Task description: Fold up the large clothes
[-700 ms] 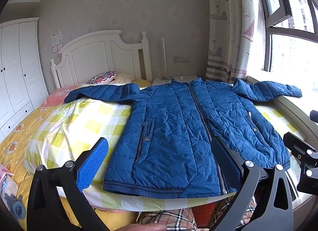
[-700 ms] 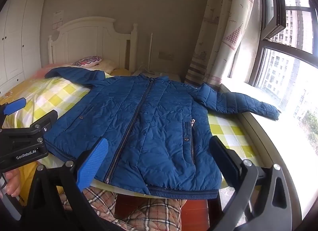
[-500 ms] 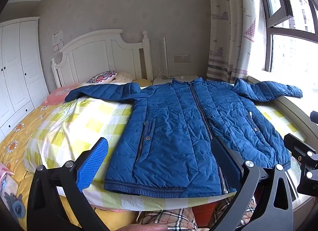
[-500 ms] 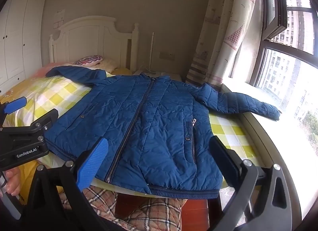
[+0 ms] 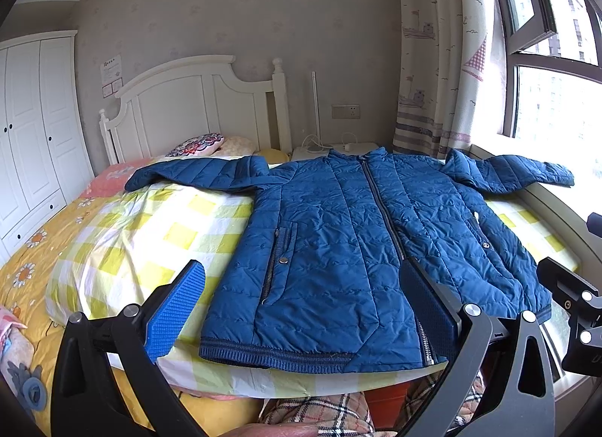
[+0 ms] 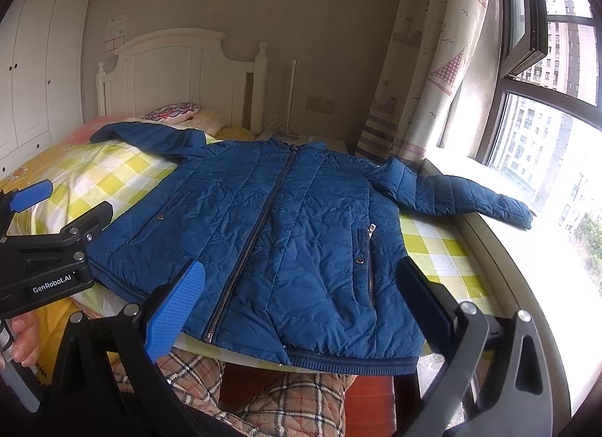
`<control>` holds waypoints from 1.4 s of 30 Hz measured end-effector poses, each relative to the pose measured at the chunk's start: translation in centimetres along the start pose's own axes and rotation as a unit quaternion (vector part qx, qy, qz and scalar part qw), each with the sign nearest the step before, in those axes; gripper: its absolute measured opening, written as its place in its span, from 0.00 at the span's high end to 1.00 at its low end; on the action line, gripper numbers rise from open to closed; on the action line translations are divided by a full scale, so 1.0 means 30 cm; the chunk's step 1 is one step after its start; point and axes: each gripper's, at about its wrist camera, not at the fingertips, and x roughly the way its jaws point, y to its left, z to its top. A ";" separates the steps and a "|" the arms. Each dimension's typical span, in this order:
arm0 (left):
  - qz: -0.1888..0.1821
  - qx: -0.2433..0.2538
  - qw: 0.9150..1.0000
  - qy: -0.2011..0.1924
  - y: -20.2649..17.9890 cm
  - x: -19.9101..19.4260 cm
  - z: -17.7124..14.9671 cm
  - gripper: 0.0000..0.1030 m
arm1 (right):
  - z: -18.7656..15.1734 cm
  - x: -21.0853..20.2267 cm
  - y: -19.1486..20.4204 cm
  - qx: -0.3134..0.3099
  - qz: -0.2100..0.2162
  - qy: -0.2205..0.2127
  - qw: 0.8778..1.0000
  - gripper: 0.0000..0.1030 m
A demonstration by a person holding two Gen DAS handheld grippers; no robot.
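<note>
jacket (image 5: 338, 248) flat on bed (image 5: 124, 233), front up, zipped, sleeves spread, hem at near edge. left gripper (image 5: 301, 309) wide, empty, hovers over hem. right gripper (image 6: 297, 309) wide, empty, above hem. right sleeve end lies on windowsill (image 6: 545, 256).

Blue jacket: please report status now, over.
Left gripper open, right gripper open, both empty. Blue jacket flat on bed, zipped, sleeves spread, unfolded. Nothing in the way.
</note>
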 end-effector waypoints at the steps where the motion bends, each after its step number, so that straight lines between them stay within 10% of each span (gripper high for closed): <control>1: 0.000 0.000 1.000 0.000 0.003 0.001 -0.002 0.04 | 0.000 0.000 0.000 0.000 0.000 0.000 1.000 0.02; 30: 0.001 -0.007 1.000 0.001 -0.028 0.079 0.024 0.04 | 0.068 0.153 0.005 0.004 0.016 0.007 1.000 0.02; 42: -0.056 -0.027 0.994 0.092 -0.045 0.607 0.214 0.04 | 0.096 0.517 -0.210 0.096 0.000 0.093 0.991 0.02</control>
